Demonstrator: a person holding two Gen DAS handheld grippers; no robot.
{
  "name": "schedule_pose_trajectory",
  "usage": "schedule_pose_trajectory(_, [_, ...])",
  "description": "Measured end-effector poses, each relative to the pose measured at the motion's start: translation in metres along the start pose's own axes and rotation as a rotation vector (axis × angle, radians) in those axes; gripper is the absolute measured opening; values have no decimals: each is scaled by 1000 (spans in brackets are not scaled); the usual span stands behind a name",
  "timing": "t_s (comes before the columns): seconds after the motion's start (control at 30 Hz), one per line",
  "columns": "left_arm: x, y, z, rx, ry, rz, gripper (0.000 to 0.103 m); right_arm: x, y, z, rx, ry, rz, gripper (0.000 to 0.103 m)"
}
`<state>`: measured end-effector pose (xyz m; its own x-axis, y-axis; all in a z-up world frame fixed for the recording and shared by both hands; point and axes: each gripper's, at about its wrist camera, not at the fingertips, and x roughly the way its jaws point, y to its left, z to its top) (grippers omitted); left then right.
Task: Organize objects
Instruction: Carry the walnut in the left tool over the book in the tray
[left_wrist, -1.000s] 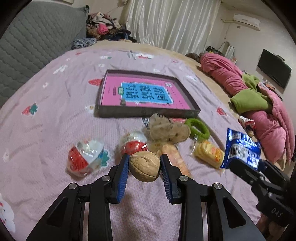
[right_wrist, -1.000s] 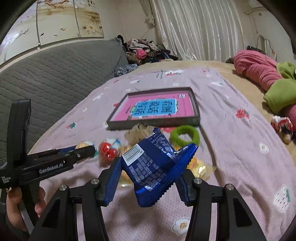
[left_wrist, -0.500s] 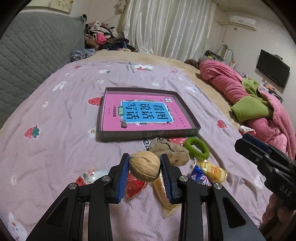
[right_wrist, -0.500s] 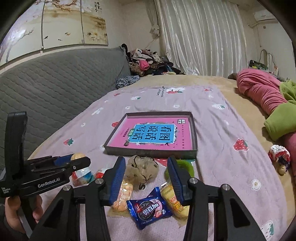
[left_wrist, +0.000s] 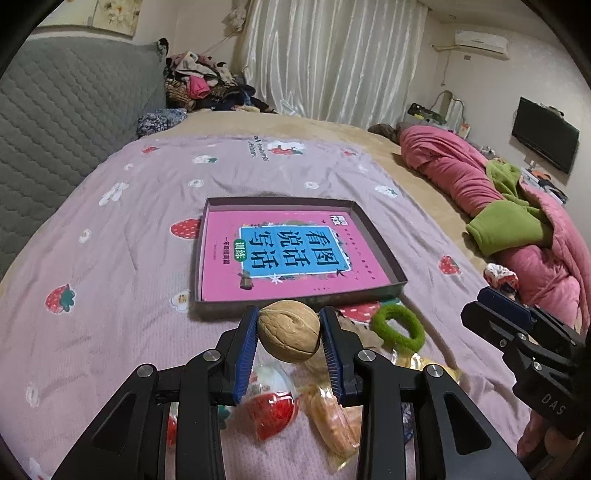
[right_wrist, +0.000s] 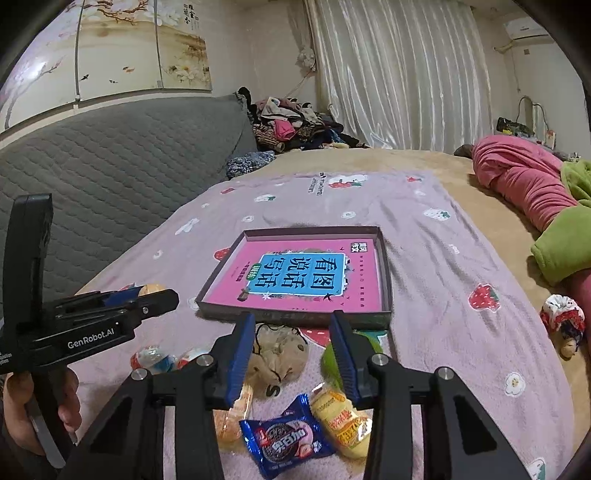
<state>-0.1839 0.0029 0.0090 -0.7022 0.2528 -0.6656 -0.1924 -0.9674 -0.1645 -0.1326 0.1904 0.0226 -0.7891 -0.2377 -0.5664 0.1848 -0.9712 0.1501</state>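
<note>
"GenRobot.AI" on left gripper (right_wrist: 144, 295)

The pink book (right_wrist: 306, 275) lying in the shallow box is showing large upside-down characters on its blue panel — 看图说话写话. "GenRobot.AI" is standing in white on the left tongs' (right_wrist: 147, 295) black body; "DAS" is showing on the right tongs' (left_wrist: 495, 306) housing — other print is staying illegible.

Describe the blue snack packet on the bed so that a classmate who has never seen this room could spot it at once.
Find the shallow box holding a pink book on the lilac bedspread. In the snack pile on its near side lies the blue snack packet, beside a yellow packet. It alone is dark blue, picturing a round black sandwich biscuit.
</note>
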Motion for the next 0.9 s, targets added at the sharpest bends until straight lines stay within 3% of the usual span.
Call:
schedule_pose_trajectory(0.4, [40, 6, 18, -7, 20, 8, 35, 34, -11, 19, -13, 5, 3, 40])
schedule_pose_trajectory(0.9, [98, 4, 56, -11, 27, 24, 35, 95, -32, 67, -25, 6, 10, 40])
